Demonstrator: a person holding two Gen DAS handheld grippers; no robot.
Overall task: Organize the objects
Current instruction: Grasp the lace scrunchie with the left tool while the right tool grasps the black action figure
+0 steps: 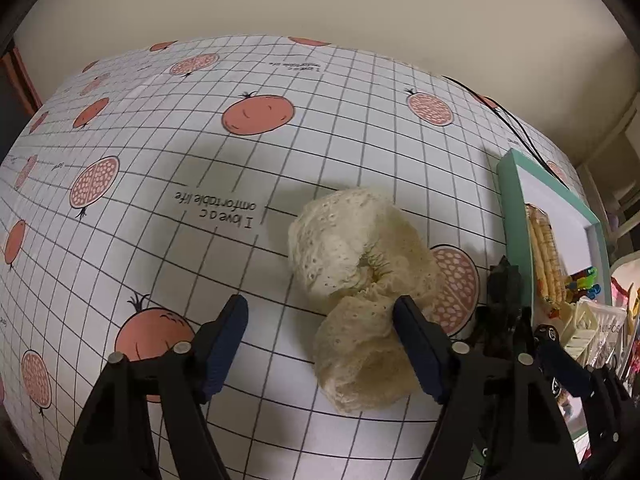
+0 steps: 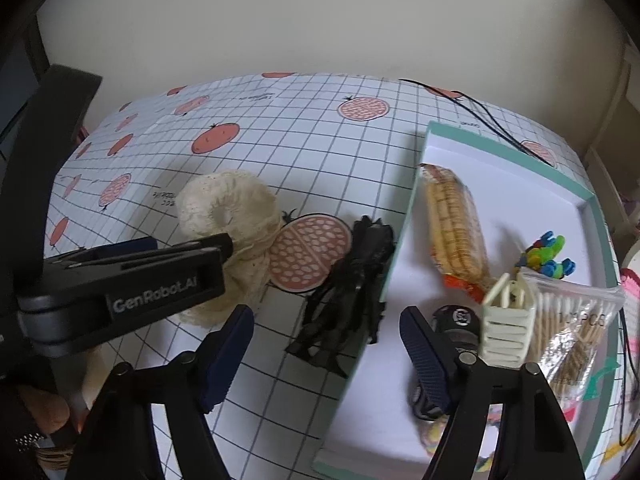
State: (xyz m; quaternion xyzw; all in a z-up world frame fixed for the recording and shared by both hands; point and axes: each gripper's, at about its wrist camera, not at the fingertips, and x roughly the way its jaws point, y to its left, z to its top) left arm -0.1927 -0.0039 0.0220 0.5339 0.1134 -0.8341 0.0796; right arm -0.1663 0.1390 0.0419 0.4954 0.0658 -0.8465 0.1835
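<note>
The left hand-held gripper hangs low over the table with its jaws spread wide, and the cream lace scrunchie lies between and just ahead of them, its near fold touching the right finger. The right hand-held gripper is also open and holds nothing; it hovers over the near edge of the teal-rimmed box.

The step in hand looks like picking up the scrunchie to join the things already in the box: a packet of biscuits, a cream hair claw, a bag of cotton swabs and small coloured clips. The fabric is soft and puffy, so the left jaws should shift slightly right to centre on the gathered middle, go down until they nearly touch the cloth, then close fully; a pinch on a loose frill would likely slip. The black bow-like hair piece lies against the box's left wall, near the scrunchie, so lift straight up before crossing over.
</note>
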